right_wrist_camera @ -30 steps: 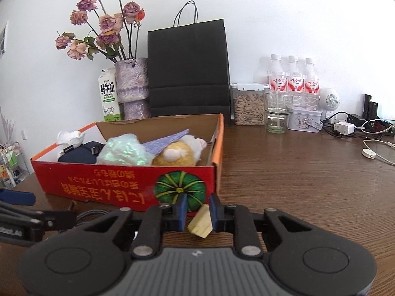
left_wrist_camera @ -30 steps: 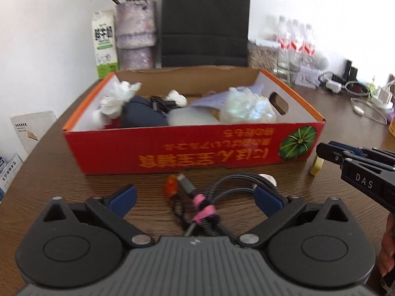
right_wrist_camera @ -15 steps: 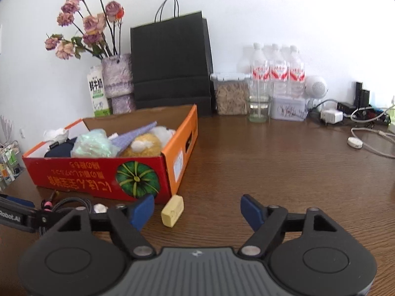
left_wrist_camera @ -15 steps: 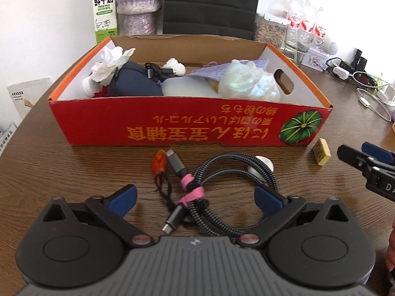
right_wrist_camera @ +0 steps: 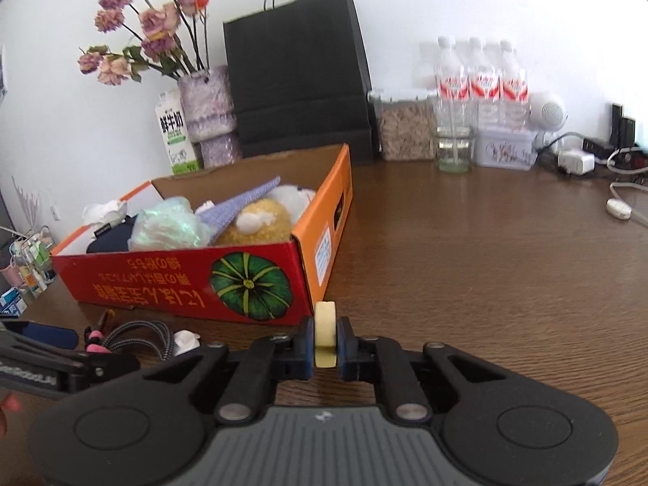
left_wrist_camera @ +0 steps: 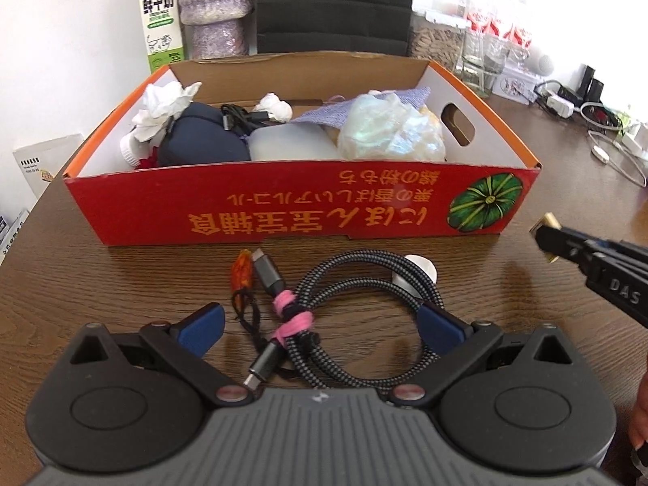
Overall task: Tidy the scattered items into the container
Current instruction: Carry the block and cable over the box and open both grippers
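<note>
The red and orange cardboard box sits mid-table, filled with cloth, tissue and a plush toy. In front of it lies a coiled braided cable with a pink tie, beside an orange charm and a white round piece. My left gripper is open, its blue pads either side of the coil without touching it. My right gripper has its jaws closing tight on a pale yellow block; both pads press its sides, near the box's right front corner.
Behind the box stand a milk carton, a vase of dried roses and a black paper bag. Water bottles, a jar and chargers with cables line the back right. Bare wood lies right of the box.
The right gripper opened and left the yellow block lying by the box corner, then shut on it again edge-on. The left gripper tipped down over the cable.
</note>
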A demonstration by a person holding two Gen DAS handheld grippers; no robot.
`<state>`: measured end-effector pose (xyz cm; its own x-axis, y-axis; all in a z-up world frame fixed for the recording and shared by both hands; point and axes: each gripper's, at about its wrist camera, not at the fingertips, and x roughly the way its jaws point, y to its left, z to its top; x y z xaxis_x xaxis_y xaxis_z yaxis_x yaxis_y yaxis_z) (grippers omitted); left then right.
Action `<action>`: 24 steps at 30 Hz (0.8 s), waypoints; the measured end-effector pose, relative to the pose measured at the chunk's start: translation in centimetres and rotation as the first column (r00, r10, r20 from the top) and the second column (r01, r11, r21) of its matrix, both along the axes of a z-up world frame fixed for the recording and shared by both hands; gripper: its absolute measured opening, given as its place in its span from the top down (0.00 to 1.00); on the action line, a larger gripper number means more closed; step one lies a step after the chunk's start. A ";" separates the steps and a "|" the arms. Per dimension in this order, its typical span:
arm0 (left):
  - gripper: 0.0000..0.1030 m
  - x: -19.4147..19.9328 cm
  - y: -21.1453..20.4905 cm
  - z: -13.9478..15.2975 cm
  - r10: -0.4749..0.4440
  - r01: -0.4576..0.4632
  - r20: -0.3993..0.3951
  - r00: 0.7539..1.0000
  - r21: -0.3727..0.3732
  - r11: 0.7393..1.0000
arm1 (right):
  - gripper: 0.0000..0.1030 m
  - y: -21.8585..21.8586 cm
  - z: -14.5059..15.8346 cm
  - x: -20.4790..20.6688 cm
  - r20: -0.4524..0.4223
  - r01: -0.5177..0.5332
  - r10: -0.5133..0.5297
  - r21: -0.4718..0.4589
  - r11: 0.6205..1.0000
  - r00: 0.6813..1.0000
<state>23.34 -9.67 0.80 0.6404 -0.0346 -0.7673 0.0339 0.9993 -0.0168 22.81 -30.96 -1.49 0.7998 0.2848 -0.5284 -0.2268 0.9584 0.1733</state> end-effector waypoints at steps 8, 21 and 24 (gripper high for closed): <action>0.00 1.4 -1.4 0.3 -0.026 0.029 -0.049 0.998 0.058 0.998 | 0.90 -0.8 0.3 -0.5 0.010 -0.003 0.003 0.011 1.000 1.000; 0.00 1.7 -2.1 1.1 -0.068 0.067 -0.099 0.993 -0.012 0.998 | 0.90 -1.8 0.4 -0.8 0.012 0.018 -0.018 0.034 0.999 1.000; 0.00 1.8 -3.0 0.9 -0.079 0.083 -0.114 0.990 0.030 0.996 | 0.90 -1.7 0.3 -0.8 0.012 0.016 -0.016 0.031 0.999 1.000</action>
<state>25.11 -12.62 1.69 0.5456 -0.0553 -0.8362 0.1147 0.9934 0.0091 22.00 -32.71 -1.15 0.8106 0.2880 -0.5099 -0.2136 0.9561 0.2005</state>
